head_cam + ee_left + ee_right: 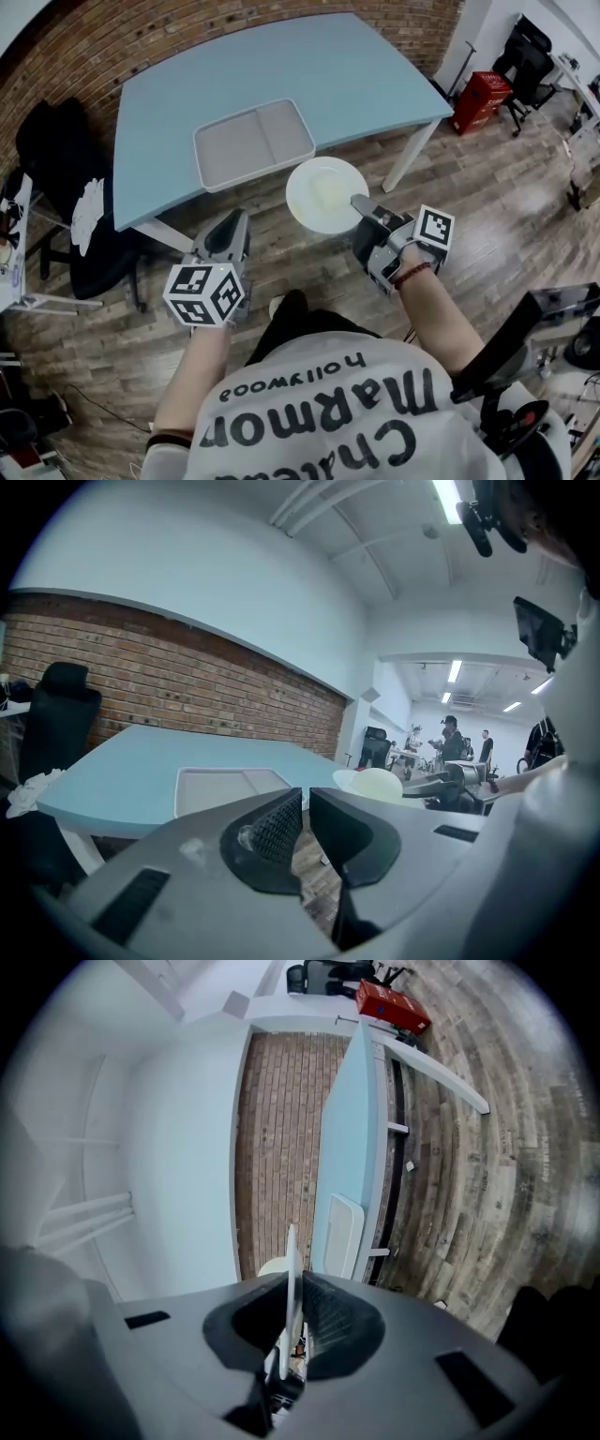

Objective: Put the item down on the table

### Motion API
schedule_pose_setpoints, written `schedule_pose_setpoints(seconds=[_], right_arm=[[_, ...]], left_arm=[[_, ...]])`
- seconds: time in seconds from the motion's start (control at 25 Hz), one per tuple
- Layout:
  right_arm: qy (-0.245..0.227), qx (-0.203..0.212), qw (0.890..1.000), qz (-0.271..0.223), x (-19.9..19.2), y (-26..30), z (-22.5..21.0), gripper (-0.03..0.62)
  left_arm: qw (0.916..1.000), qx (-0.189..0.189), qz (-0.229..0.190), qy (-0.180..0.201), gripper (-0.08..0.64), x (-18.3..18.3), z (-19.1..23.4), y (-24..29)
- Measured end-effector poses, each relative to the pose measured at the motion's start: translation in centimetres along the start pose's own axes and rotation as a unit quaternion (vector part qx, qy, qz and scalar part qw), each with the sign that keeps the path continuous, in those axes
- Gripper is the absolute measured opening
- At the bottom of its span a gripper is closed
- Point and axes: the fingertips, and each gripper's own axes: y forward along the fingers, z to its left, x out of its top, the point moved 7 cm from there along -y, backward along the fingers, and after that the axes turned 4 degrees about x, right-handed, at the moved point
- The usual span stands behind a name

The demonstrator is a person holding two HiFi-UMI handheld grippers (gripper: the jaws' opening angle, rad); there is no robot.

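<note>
White plate (323,195) — round, shallow, plain, slightly glossy, nothing on it that I can see. It is carried in the air by the right hand-held gripper (367,208), whose jaws are clamped on the rim at about the plate's 4 o'clock. The right gripper view shows the rim edge-on, thin, pinched between the ribbed pads. The rest of the plate juts out toward 10 o'clock, unsupported.

Position: over the wooden floor (487,216), just off the near edge of the pale blue bench (281,66), not yet over its top. From the plate, a grey two-compartment tray (253,142) lies on the bench at roughly 10 o'clock, near that same edge.

Left hand-held gripper (225,236): at about 8 o'clock from the plate, well apart from it, jaws drawn nearly together with nothing between them. It gives the load no help.

Risks, as I judge them:
- Single pinch on a smooth, thin rim, with the weight hanging far from the pads. The plate may pivot or slide out — and it is over floor, so a slip likely means breakage.
- Coming in low, the far rim could strike the bench edge and lever the plate out of the jaws.
- Setting down toward 10 o'clock risks landing on the tray wall and leaving the plate tilted. Bare bench lies at 12 to 1 o'clock.
- Letting go before the underside sits flat would drop it with a clatter.
</note>
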Motion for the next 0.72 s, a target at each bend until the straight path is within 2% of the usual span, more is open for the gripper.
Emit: schedule_pose_setpoints(seconds=[0.52,0.72], right_arm=[[0.013,-0.022,1.0,-0.015,4.1,6.7,-1.9,0.031],[0.026,-0.032,0.999,-0.027,5.9,9.9,-3.1,0.031]], left_arm=[[1.0,-0.008,-0.006,0.0,0.029,2.0,5.1,6.9],[0.9999,-0.012,0.008,-0.005,0.029,2.7,7.7,9.7]])
